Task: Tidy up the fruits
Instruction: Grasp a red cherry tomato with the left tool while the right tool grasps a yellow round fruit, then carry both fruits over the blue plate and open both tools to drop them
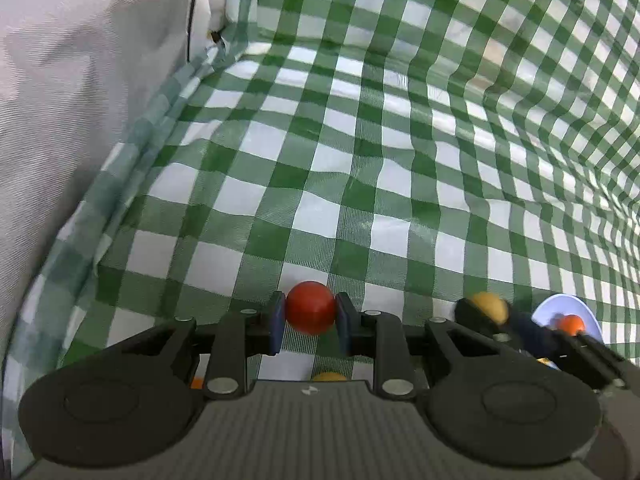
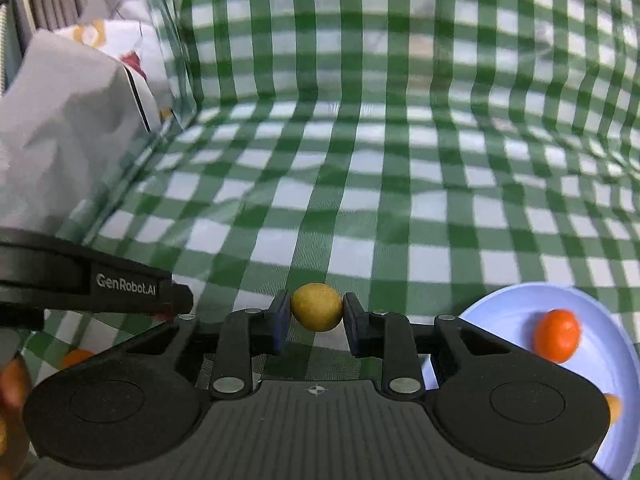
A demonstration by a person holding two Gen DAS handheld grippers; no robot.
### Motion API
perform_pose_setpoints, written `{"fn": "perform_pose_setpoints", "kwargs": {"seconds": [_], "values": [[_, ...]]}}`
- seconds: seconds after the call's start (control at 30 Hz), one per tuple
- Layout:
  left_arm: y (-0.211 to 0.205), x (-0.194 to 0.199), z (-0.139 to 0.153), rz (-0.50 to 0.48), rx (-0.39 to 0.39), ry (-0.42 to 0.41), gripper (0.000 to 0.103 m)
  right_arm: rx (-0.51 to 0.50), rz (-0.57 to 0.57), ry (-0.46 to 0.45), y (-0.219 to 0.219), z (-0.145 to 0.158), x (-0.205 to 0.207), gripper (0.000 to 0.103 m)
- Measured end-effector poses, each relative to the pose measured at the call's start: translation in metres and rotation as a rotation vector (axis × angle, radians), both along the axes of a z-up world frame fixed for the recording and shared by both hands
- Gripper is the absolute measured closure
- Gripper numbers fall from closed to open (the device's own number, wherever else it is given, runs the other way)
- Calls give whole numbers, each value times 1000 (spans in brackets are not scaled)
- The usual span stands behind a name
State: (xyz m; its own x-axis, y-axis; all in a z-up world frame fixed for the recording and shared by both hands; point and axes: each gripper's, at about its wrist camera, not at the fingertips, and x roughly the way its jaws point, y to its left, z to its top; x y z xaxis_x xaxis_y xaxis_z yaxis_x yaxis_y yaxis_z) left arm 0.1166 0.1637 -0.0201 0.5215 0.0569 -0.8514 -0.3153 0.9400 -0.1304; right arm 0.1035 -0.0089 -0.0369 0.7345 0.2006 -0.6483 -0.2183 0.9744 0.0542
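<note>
Left gripper [image 1: 311, 314]: its fingers [image 1: 277, 322] are closing tight on a red fruit [image 1: 311, 307], one pad pressing each side at the widest part.
Right gripper [image 2: 317, 307]: its fingers [image 2: 282, 320] are clamping a yellow fruit [image 2: 317, 306] in the same way, across its middle; the left wrist view is showing this pair low on the right.
Position of the fruits: both held fruits are sitting at the fingertips, above the green-checked cloth [image 1: 360, 168] covering the worktop; whether they are clear of the cloth cannot be told.
Plate: a pale blue plate [image 2: 520, 300] is lying just right of the right gripper, carrying an orange fruit [image 2: 557, 335] and a second, smaller orange piece at its lower rim.
Other fruit: an orange fruit [image 2: 76, 357] is resting on the cloth at lower left in the right wrist view, under the left gripper.
Handling, as a judgement: the fruits are looking small, round, smooth and probably light and hard; they are likely to roll or squirt out unless gripped across the widest part, as now.
Edges: the cloth is rising into a rear wall, and a grey bag [image 1: 80, 100] is crowding the left side.
Open room: the middle of the cloth ahead is lying bare; the two grippers are working close together, so contact between them is the main risk.
</note>
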Motion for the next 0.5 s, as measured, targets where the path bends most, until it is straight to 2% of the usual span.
{"fn": "perform_pose_setpoints", "kwargs": {"seconds": [0.07, 0.13, 0.3, 0.4, 0.5], "values": [[0, -10, 7, 10, 6, -21, 74, 16, -13, -22, -7, 12, -9, 74], [-3, -20, 17, 14, 46, -43, 74, 39, -24, -48, -16, 28, -21, 74], [-25, -51, 54, -77, 122, -135, 74, 34, -15, -141, -37, 59, -57, 73], [-42, -69, 60, -119, 127, -167, 74, 64, -63, -145, -59, 59, -77, 74], [-58, -85, 47, -160, 102, -175, 74, 103, -121, -96, -79, 46, -87, 74]]}}
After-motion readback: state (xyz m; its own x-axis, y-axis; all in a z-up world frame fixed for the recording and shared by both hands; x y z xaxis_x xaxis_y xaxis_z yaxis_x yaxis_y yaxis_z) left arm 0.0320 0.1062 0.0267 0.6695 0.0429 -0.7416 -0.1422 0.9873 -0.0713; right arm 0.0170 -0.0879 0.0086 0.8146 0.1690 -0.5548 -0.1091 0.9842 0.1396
